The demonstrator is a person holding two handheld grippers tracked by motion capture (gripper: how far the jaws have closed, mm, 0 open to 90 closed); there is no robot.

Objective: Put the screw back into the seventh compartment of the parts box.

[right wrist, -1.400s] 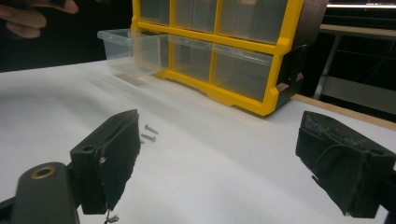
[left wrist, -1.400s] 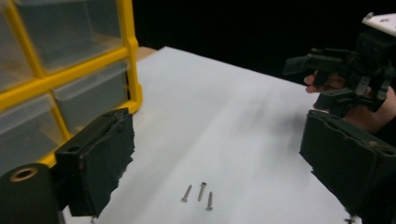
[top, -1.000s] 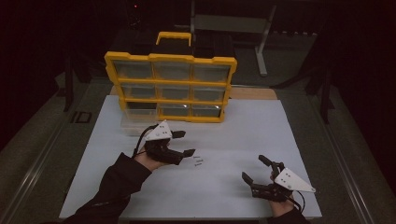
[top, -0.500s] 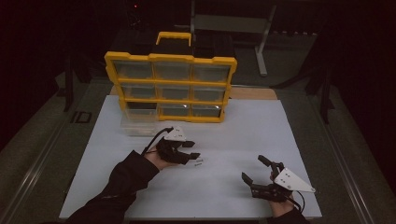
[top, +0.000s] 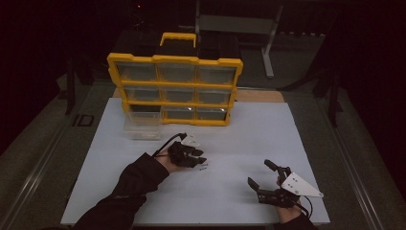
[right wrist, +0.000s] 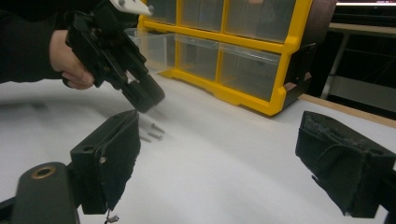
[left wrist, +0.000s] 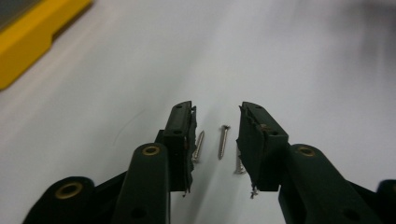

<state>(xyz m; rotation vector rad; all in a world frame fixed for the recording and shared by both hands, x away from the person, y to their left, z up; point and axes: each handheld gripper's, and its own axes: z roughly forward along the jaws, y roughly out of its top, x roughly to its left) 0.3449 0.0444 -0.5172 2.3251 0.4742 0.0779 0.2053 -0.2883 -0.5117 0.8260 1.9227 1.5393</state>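
Note:
Three small screws lie side by side on the white table top; they also appear as screws and screws. My left gripper is lowered over them with a jaw on each side. Its jaws have just been closing, and a gap still separates the pads from the middle screw. From the other hand the left gripper hangs tilted just above the screws. My right gripper rests near the table's front right, wide open and empty, as the right gripper view confirms.
A yellow organizer with clear drawers stands upright at the back of the table; its yellow frame rises beyond the screws. A clear drawer sits on the table in front of its left side. The table's front edge is close to my right hand.
My left gripper has come down and a little to the right onto the screws, and its jaws have narrowed around them. The right gripper has stayed in place.

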